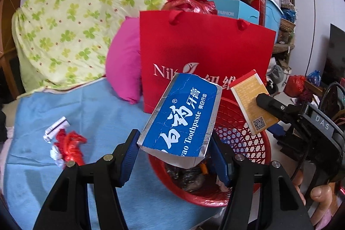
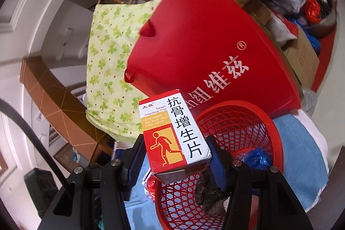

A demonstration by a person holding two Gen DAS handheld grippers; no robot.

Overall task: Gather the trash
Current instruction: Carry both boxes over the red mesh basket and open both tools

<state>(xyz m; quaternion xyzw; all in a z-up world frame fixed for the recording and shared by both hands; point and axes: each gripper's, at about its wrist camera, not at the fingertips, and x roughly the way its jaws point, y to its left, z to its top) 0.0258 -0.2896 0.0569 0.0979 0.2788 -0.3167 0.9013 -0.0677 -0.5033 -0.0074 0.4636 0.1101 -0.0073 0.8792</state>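
My left gripper [image 1: 174,156] is shut on a blue and silver toothpaste box [image 1: 183,120], which it holds over the red mesh basket [image 1: 243,139]. My right gripper [image 2: 175,156] is shut on a red, white and yellow medicine box [image 2: 172,133], also over the basket [image 2: 241,122]. In the left wrist view the medicine box [image 1: 251,100] shows to the right with a black finger [image 1: 271,105] of the right gripper across it. Dark crumpled trash [image 2: 209,195] and a blue wrapper [image 2: 256,157] lie inside the basket.
A red crumpled wrapper [image 1: 69,147] and a small white box [image 1: 56,128] lie on the blue cloth [image 1: 86,113] to the left. A red paper bag [image 1: 204,53] stands right behind the basket. A pink cushion [image 1: 124,61] and green clover bedding [image 1: 71,14] lie beyond.
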